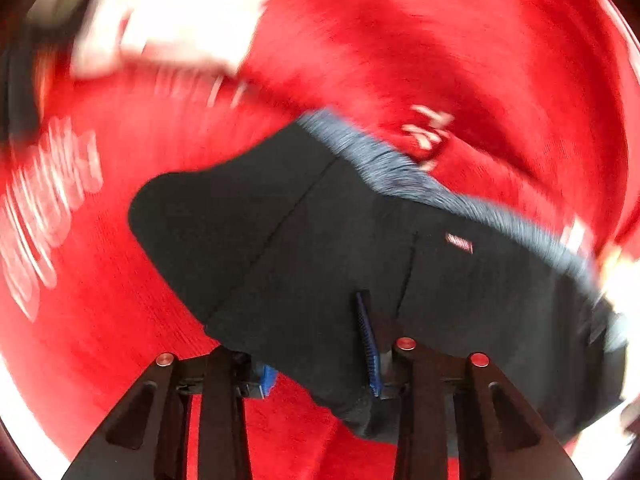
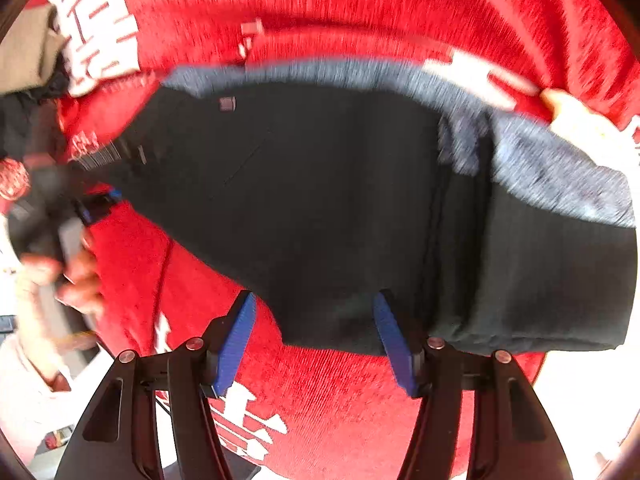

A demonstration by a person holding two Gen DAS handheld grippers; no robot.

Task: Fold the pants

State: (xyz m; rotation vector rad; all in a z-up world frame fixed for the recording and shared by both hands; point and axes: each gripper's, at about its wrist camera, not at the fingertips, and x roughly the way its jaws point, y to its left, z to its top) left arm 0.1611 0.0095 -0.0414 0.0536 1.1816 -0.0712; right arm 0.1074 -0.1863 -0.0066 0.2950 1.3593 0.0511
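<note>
Black pants [image 1: 320,232] with a grey heathered waistband [image 1: 384,160] lie on a red cloth [image 1: 120,320]; the view is motion-blurred. My left gripper [image 1: 320,360] is open, its blue pads [image 1: 370,344] wide apart, with the pants' near edge lying between and over the fingers. In the right wrist view the pants [image 2: 320,200] fill the middle, waistband [image 2: 540,168] at the top and right. My right gripper [image 2: 316,344] is open, its blue pads [image 2: 236,344] either side of the pants' near edge. The left gripper [image 2: 92,208] and the hand holding it show at the left.
The red cloth [image 2: 340,392] carries white printed characters [image 2: 96,28] and covers the whole surface. A light object [image 2: 580,120] lies at the right past the waistband. The cloth's edge and pale floor [image 2: 580,400] show at the lower right.
</note>
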